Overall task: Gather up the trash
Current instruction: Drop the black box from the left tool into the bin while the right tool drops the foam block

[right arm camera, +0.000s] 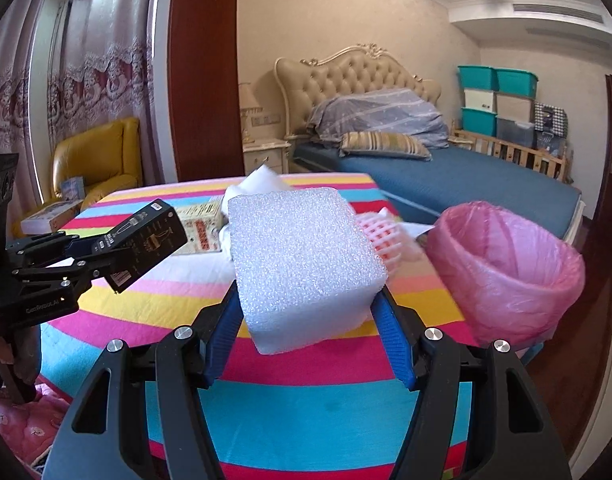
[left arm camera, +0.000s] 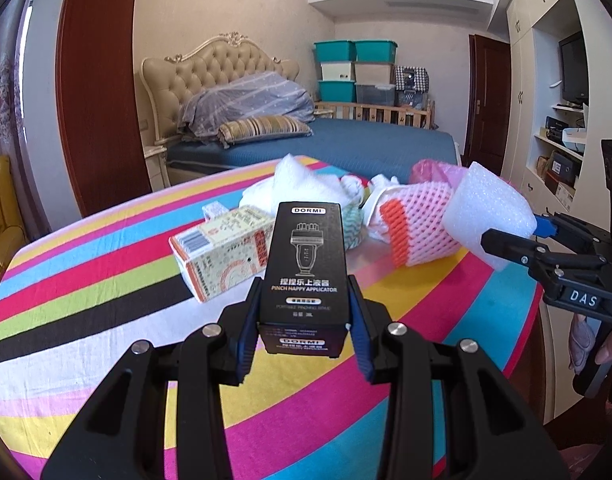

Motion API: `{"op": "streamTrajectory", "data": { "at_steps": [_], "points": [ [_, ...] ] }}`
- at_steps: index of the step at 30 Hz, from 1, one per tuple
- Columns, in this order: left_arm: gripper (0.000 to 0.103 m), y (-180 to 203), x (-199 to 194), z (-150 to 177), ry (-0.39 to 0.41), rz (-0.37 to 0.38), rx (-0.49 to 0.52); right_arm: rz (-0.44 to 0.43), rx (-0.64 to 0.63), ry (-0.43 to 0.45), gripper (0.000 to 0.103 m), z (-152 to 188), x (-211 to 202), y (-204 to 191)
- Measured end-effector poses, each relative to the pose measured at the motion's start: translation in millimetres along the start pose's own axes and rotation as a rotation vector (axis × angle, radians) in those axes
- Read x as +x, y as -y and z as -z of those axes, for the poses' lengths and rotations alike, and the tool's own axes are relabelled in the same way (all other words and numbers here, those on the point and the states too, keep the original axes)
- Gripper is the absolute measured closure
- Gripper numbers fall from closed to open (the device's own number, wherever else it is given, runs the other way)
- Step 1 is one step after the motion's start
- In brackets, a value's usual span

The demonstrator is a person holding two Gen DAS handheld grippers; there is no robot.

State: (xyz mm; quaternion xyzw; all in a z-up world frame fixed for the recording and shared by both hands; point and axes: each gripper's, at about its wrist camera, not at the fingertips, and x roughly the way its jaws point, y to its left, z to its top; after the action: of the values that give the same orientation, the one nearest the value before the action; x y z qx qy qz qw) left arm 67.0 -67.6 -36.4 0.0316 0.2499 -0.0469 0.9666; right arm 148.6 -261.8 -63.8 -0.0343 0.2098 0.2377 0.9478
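My left gripper (left arm camera: pixel 306 294) is shut on a black DORMI box (left arm camera: pixel 304 256), which stands upright between its blue pads, lifted above the striped tablecloth (left arm camera: pixel 86 280). In the right wrist view the same gripper (right arm camera: pixel 102 258) holds that box (right arm camera: pixel 146 240) at the left. My right gripper (right arm camera: pixel 309 296) is shut on a white foam block (right arm camera: pixel 306 256), also off the table. From the left wrist it shows at the right edge (left arm camera: pixel 517 236) with the foam block (left arm camera: pixel 489 216). A pink-bagged bin (right arm camera: pixel 505 276) stands just right of the foam.
On the table lie a cream and orange carton (left arm camera: pixel 222 252), a pink foam net (left arm camera: pixel 421 224) and crumpled white wrapping (left arm camera: pixel 298 184). A blue bed (left arm camera: pixel 345 144) stands behind, a yellow armchair (right arm camera: pixel 94 160) to the left and white cabinets (left arm camera: pixel 553 128) to the right.
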Motion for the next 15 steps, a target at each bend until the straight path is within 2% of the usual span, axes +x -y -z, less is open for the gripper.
{"op": "streamTrajectory", "data": {
  "at_steps": [9, 15],
  "points": [
    [0.064, 19.6, 1.1, -14.7, 0.049, 0.038, 0.038, 0.073, 0.056, 0.048, 0.041, -5.1, -14.6, 38.1],
    [0.064, 43.3, 8.6, -33.9, 0.070, 0.112, 0.063, 0.136, 0.088, 0.069, 0.041, -5.3, -22.3, 65.7]
  ]
}}
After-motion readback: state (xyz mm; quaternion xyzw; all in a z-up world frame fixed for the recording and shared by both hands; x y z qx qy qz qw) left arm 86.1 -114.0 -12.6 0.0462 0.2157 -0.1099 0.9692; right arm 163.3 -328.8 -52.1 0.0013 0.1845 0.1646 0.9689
